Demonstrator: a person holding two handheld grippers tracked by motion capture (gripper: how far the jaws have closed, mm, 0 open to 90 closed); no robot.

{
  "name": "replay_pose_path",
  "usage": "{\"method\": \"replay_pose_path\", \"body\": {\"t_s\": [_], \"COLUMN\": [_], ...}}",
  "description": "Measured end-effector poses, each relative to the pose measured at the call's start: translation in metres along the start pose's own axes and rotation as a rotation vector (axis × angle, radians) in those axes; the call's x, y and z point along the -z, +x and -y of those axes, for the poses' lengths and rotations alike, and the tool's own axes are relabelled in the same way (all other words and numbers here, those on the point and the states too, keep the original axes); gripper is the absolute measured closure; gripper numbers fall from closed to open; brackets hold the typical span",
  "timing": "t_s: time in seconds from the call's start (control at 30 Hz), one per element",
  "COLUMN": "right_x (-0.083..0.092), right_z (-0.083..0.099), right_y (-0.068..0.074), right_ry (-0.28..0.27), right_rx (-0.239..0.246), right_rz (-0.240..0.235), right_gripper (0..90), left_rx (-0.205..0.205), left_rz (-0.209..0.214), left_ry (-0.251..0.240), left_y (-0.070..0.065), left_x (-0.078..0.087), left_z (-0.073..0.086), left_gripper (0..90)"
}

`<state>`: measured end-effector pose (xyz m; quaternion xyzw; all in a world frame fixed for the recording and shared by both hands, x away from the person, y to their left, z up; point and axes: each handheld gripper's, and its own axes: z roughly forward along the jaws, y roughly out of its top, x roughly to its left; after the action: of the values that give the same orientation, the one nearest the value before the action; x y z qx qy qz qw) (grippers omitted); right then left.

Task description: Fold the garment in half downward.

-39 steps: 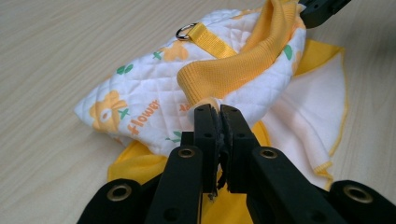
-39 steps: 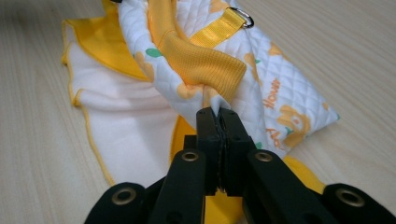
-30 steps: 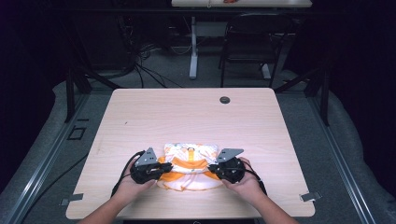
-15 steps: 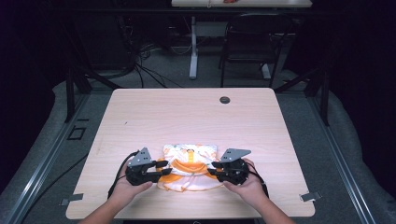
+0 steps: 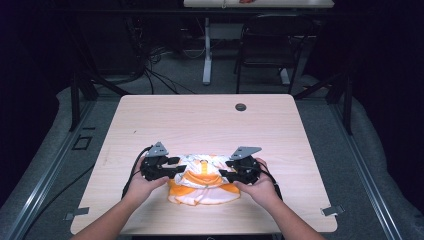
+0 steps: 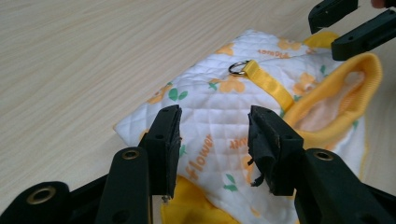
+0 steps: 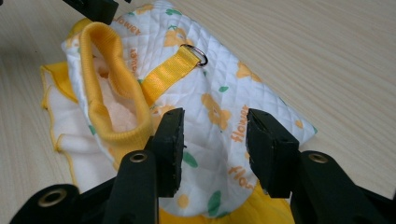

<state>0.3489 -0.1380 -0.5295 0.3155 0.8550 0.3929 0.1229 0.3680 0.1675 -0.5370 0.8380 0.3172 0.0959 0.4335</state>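
Quilted white-and-yellow pet vest is lying folded at the worktop's near edge, long axis running left-right. You're holding left gripper and right gripper at its ends, jaws just spreading, pinching nothing, equally near.

- Garment: white quilted fabric, printed with orange flowers, green leaves and orange "Flower" lettering.
- Collar band: ribbed, solid yellow; lining inside it pale cream.
- Strap: glossy yellow webbing, ending in a silver metal ring.
- Hem panel: yellow-orange, with a white inner face edged in yellow.
- Left gripper and right gripper: black jaws and bodies, brass-coloured rivets, grey top plates.
- Surface: light wood grain, with one dark round grommet.
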Motion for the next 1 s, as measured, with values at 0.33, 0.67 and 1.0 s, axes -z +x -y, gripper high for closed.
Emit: {"method": "replay_pose_path", "body": {"t_s": [0.33, 0.67, 1.0], "right_x": [-0.003, -0.006, -0.007], "right_z": [0.004, 0.022, 0.032], "right_y": [0.007, 0.016, 0.021], "right_ry": [0.031, 0.069, 0.093], "right_rx": [0.023, 0.045, 0.055], "right_rz": [-0.032, -0.047, -0.055], "right_gripper": [53.2, 52.6, 52.6], "left_rx": [-0.085, -0.129, -0.107], "left_rz": [0.045, 0.065, 0.086], "left_ry": [0.034, 0.042, 0.058], "left_y": [-0.015, -0.026, -0.029], "left_x": [-0.005, -0.003, -0.004], "left_z": [0.007, 0.026, 0.037], "left_gripper": [51.1, 46.4, 41.4]}}
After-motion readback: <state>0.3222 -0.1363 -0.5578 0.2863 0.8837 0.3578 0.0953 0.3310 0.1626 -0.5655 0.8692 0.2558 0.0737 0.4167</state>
